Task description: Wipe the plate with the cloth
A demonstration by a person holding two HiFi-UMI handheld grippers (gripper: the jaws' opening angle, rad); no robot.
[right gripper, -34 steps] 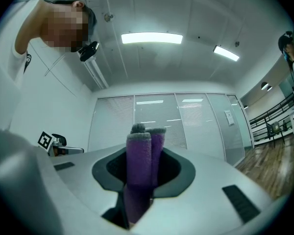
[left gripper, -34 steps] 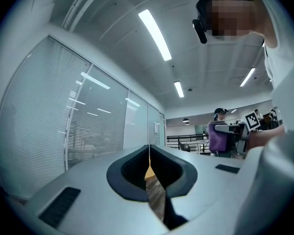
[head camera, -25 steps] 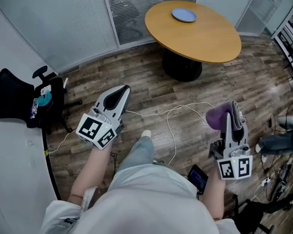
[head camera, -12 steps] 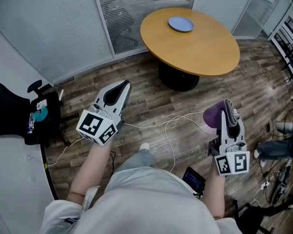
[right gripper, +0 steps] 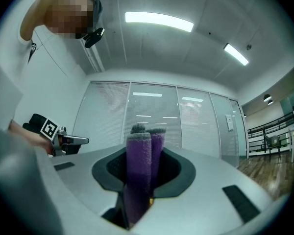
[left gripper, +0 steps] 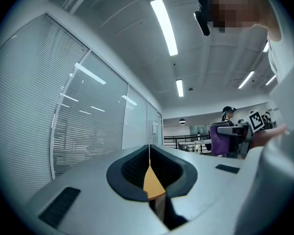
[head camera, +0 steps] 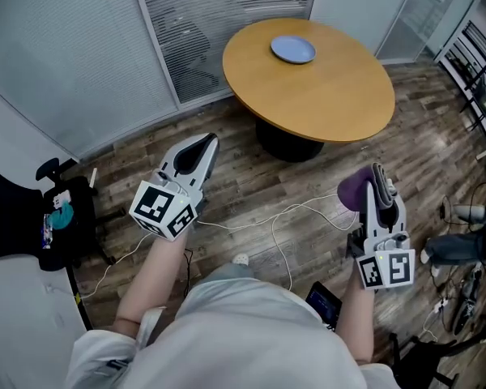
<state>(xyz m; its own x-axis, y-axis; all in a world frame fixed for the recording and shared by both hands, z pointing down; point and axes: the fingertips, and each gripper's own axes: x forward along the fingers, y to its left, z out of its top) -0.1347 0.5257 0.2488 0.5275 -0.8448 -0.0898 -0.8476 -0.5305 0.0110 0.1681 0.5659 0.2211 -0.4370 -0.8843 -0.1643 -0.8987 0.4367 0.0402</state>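
Note:
A small blue plate [head camera: 292,49] lies near the far edge of a round wooden table [head camera: 332,87] ahead of me. My right gripper [head camera: 378,174] is shut on a folded purple cloth [head camera: 356,189], which stands up between its jaws [right gripper: 143,155] in the right gripper view. My left gripper [head camera: 206,142] is shut with nothing in it; its jaws meet in a thin line [left gripper: 149,153]. Both grippers hang over the wooden floor, well short of the table. The plate appears in neither gripper view.
A white cable [head camera: 283,217] snakes across the plank floor between my feet and the table's black pedestal [head camera: 287,146]. A black office chair [head camera: 24,225] stands at the left by the blinds-covered glass wall. Railings and cables crowd the right edge [head camera: 474,63].
I have walked forward: the table and plate sit lower and nearer in the head view, and the chair has slid down the left. Both grippers stay shut, the cloth still held.

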